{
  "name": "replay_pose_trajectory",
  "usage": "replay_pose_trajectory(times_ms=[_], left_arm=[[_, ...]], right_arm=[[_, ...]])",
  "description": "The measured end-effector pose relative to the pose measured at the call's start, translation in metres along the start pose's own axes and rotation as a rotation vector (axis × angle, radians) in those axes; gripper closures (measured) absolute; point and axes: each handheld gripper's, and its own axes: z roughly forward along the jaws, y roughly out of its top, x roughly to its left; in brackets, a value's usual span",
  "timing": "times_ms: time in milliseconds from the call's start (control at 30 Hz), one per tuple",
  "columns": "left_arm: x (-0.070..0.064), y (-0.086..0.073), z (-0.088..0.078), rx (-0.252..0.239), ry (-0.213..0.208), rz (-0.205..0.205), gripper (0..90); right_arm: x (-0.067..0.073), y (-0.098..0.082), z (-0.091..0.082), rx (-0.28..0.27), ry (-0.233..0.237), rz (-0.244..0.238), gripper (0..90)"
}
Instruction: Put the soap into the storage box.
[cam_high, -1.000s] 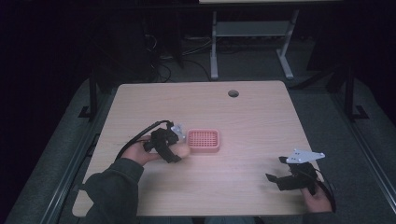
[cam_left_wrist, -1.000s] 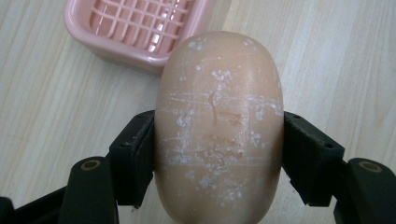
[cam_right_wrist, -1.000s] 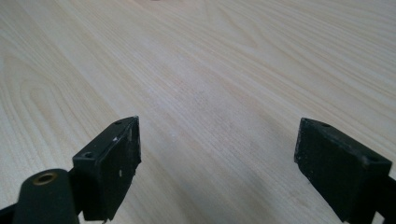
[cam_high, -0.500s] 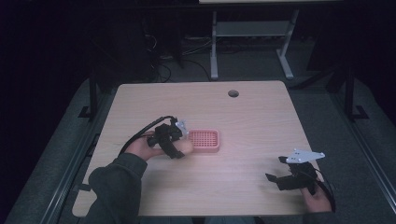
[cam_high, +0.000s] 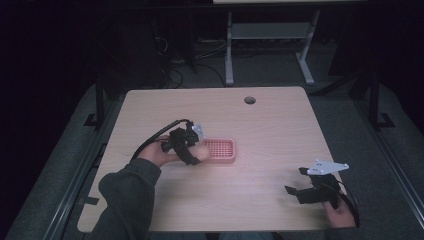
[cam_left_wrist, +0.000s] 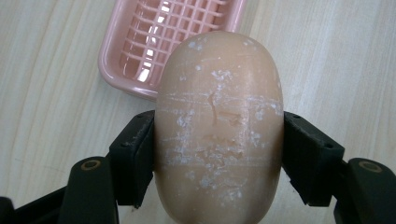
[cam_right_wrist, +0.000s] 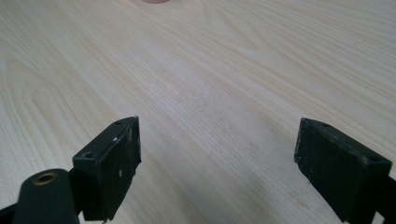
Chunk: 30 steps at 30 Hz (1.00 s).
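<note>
My left gripper (cam_high: 196, 150) is shut on a tan oval bar of soap (cam_left_wrist: 218, 126), scuffed with white marks. It holds the soap just above the left end of a pink slatted soap dish (cam_high: 218, 150) that rests on the wooden table (cam_high: 260, 120). In the left gripper view the dish (cam_left_wrist: 163, 32) lies beyond the soap, partly hidden by it. My right gripper (cam_high: 299, 185) hovers low at the table's front right corner, open, with bare wood between its fingers (cam_right_wrist: 114, 163).
A round cable hole (cam_high: 249, 100) sits near the table's far edge. Beyond the table stands a white desk frame (cam_high: 270, 35) on the dark floor with cables. The right edge of the table lies close to my right gripper.
My left gripper has carried the soap a little rightward, toward the pink dish. The right gripper has stayed put.
</note>
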Motion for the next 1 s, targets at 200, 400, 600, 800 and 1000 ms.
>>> replay_pose_trajectory(times_ms=[200, 400, 600, 800, 1000], left_arm=[[0.003, 0.005, 0.003, 0.000, -0.005, 0.005, 32.7], [0.006, 0.014, 0.005, 0.000, -0.003, 0.013, 32.6], [0.010, 0.023, 0.005, -0.012, -0.006, 0.016, 32.6], [0.012, 0.033, 0.008, -0.016, -0.007, 0.021, 32.6], [0.016, 0.040, 0.013, -0.026, -0.019, 0.026, 32.6]], right_arm=[[0.000, 0.000, -0.001, -0.004, 0.002, 0.005, 14.1], [0.000, 0.000, -0.001, -0.004, 0.003, 0.009, 14.1], [-0.001, -0.001, -0.001, -0.007, 0.003, 0.015, 14.1], [-0.001, -0.001, -0.001, -0.009, 0.003, 0.018, 14.1], [-0.002, -0.002, -0.002, -0.009, 0.000, 0.021, 14.1]])
